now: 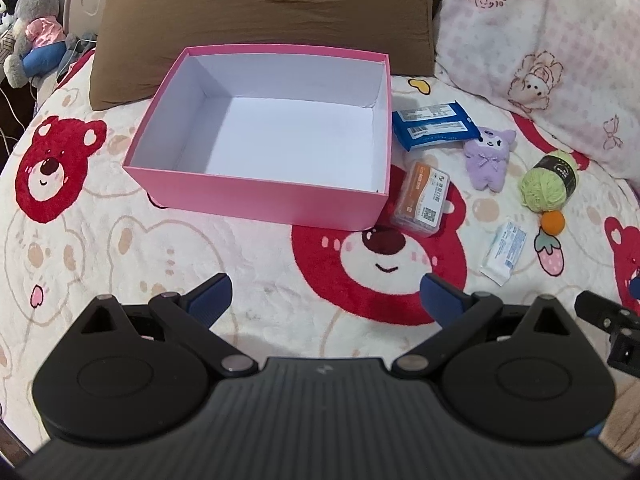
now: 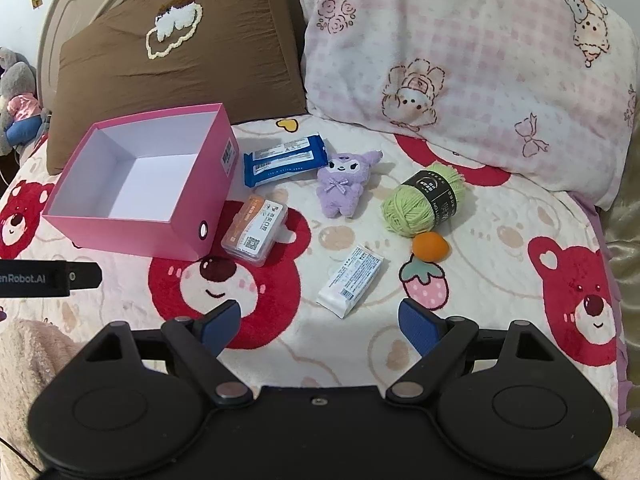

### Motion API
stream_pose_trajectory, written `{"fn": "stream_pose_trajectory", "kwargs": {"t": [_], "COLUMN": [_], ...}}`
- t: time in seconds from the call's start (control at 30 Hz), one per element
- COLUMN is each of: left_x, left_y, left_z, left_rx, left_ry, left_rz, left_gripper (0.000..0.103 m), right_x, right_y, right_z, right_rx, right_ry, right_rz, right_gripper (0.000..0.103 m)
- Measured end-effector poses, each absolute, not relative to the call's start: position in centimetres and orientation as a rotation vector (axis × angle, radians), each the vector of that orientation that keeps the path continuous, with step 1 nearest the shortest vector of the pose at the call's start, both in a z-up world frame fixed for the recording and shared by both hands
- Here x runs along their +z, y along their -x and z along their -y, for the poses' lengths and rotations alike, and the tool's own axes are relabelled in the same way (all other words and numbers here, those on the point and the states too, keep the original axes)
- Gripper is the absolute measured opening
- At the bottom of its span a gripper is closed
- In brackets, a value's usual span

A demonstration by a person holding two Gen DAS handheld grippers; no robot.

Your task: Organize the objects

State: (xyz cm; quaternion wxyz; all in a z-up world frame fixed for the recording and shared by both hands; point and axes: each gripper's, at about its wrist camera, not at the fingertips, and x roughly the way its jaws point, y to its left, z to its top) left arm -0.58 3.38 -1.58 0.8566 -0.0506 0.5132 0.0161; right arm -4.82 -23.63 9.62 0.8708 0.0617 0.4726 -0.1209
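An open pink box (image 1: 264, 196) with a white, empty inside sits on the bear-print blanket; it also shows in the right wrist view (image 2: 132, 236). To its right lie a blue packet (image 2: 286, 159), a purple plush toy (image 2: 346, 184), a green yarn ball (image 2: 424, 200), a small orange ball (image 2: 430, 247), a white packet (image 2: 350, 280) and a clear case with an orange label (image 2: 256, 230). My left gripper (image 1: 324, 298) is open and empty, in front of the box. My right gripper (image 2: 320, 324) is open and empty, just in front of the white packet.
A brown pillow (image 1: 264, 8) and a pink patterned pillow (image 2: 460, 60) lean at the head of the bed behind the objects. Stuffed toys (image 1: 34, 28) sit off the bed at the far left. The left gripper's body (image 2: 48, 278) shows at the right view's left edge.
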Motion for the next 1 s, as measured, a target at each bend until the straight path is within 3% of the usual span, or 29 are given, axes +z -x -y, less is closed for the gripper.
{"fn": "stream_pose_trajectory", "kwargs": {"t": [1.0], "left_x": [-1.3], "left_y": [1.9], "left_z": [-2.2], "left_rx": [0.011], "left_ry": [0.06], "left_rz": [-1.046], "left_gripper": [0.101], "right_x": [10.5], "right_y": [5.7], "right_z": [25.0], "right_rx": [-0.275], "right_ry": [-0.135], "right_rz": [-0.967], "right_gripper": [0.089]}}
